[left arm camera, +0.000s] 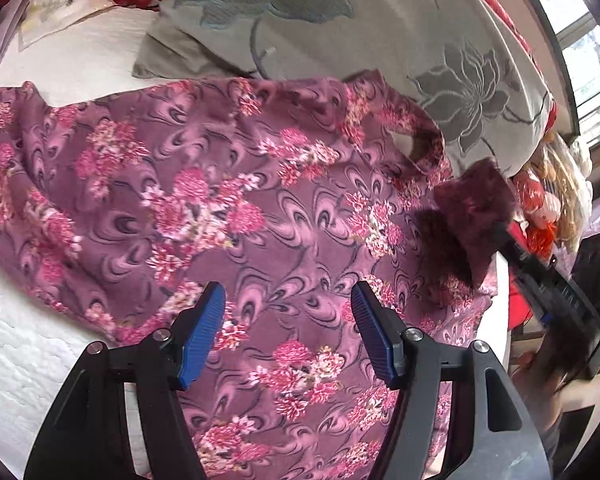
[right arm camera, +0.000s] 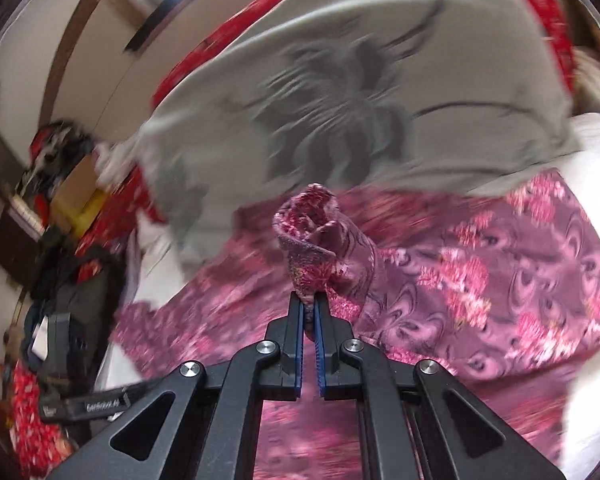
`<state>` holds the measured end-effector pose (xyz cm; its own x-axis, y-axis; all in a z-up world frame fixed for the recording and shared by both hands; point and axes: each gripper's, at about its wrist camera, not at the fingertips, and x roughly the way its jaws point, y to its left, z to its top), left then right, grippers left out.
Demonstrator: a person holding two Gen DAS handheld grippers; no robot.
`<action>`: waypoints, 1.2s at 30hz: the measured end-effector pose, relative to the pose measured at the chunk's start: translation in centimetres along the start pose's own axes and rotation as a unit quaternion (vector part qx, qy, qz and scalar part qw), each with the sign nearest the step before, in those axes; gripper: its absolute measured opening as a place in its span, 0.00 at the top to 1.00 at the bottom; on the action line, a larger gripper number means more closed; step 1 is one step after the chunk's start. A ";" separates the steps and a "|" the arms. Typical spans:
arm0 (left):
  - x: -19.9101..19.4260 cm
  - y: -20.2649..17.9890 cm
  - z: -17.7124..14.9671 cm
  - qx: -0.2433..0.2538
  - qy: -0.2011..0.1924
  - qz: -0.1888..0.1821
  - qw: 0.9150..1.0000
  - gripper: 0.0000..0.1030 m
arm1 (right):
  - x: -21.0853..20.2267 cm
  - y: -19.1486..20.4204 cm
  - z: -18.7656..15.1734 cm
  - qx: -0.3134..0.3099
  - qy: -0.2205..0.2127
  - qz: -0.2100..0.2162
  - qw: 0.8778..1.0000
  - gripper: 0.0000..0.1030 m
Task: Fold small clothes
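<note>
We see the floral garment [left arm camera: 228,208] lying left-right across the bed [left arm camera: 32,360]; right gripper [right arm camera: 311,312] pinches its upturned corner, left gripper [left arm camera: 288,320] spread wide, holding nothing.

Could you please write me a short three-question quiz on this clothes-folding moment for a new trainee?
1. True or false: the left gripper is clamped on the floral garment.
2. What does the right gripper hold? A) a grey pillow corner B) a bunched fold of the floral garment C) nothing
3. Fill in the blank: behind the garment lies a grey pillow printed with a large ____ pattern.

Key
1. False: its jaws stand apart above the cloth, with nothing pinched.
2. B: the blue pads are shut on a gathered piece of the purple-pink fabric.
3. Flower.
</note>
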<state>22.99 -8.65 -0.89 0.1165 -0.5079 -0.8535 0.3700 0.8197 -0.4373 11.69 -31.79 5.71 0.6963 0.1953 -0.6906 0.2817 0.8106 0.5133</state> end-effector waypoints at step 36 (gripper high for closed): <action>-1.7 -5.3 -0.1 -0.024 -0.095 0.037 0.994 0.96 | 0.8 -3.2 -12.2 -0.069 0.111 -0.175 0.976 0.00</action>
<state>20.76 -12.07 2.83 0.3157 -0.4834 -0.8165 0.3101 0.8658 -0.3927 3.26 -27.46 -2.67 0.4088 -0.0041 -0.9126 0.3743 0.9128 0.1635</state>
